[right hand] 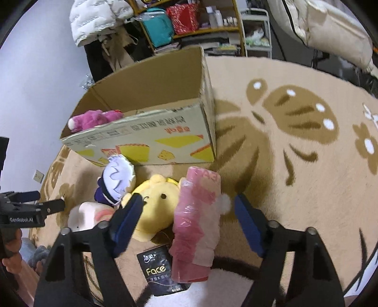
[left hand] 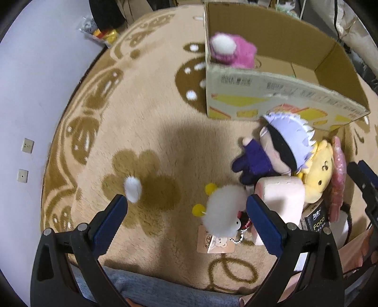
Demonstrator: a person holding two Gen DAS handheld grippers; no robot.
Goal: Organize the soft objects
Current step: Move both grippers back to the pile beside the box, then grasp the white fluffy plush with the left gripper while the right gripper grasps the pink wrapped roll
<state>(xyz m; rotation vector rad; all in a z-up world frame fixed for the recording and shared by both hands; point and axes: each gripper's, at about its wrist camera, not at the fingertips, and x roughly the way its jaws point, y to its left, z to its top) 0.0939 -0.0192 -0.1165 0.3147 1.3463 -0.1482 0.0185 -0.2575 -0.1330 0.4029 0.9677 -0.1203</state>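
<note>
My left gripper point(left hand: 186, 209) hangs open over the rug, with a white fluffy toy point(left hand: 224, 210) with yellow pom-poms lying between its fingers, close to the right one. Beside it lie a pale toast-shaped plush point(left hand: 281, 198), a white-haired doll point(left hand: 283, 144) and a yellow plush point(left hand: 319, 170). My right gripper point(right hand: 189, 207) is open around a pink wrapped roll point(right hand: 198, 224), with its pads clear of the wrapping. A cardboard box point(right hand: 151, 139) stands behind the pile, with a pink plush point(right hand: 92, 118) inside.
A black tissue pack point(right hand: 160, 269) lies under the roll's near end. A paper tag point(left hand: 215, 240) sits by the fluffy toy. The tan patterned rug point(right hand: 295, 146) spreads to the right. Shelves with bags point(right hand: 179, 21) stand behind the box. A trouser leg point(left hand: 153, 290) is at the bottom edge.
</note>
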